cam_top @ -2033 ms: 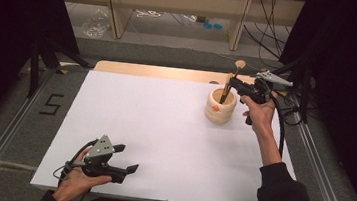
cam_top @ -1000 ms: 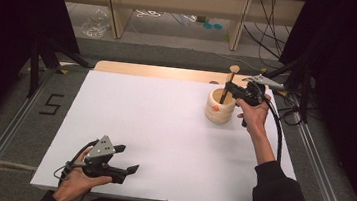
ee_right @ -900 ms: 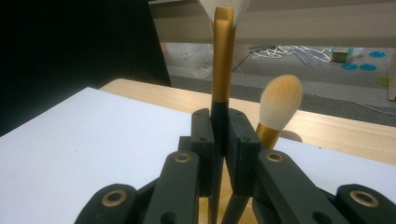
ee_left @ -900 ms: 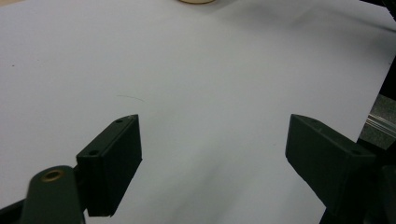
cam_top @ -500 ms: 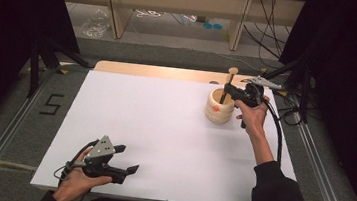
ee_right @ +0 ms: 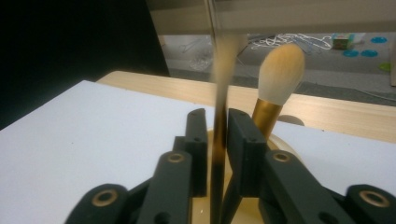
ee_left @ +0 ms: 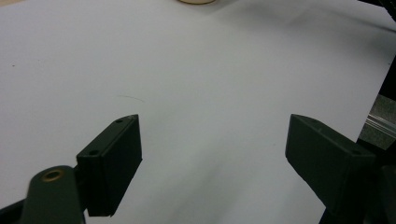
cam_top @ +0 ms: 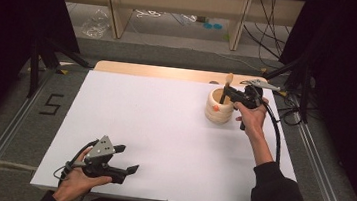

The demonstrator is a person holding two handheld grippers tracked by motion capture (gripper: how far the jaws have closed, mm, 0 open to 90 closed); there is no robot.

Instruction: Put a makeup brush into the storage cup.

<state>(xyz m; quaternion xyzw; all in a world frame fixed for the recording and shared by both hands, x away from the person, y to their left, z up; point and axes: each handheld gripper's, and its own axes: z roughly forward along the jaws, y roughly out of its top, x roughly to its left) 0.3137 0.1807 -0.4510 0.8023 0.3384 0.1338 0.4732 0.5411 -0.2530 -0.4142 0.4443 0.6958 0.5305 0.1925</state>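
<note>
Left black two-jaw gripper [cam_top: 127, 159] is resting low at the lower left of the high view, jaws standing wide apart, left hand [cam_top: 77, 180] wrapping its grip. Right black two-jaw gripper [cam_top: 226, 92] is sitting at upper right, jaws pinching nearly closed, right hand [cam_top: 251, 119] and dark-sleeved forearm [cam_top: 277, 196] extending up from the bottom edge.

The thin dark-handled brush [ee_right: 218, 140] pinched between the fingers is blurred near its top; the cream wooden holder [ee_left: 195, 1] is cut off by the picture's edge.
</note>
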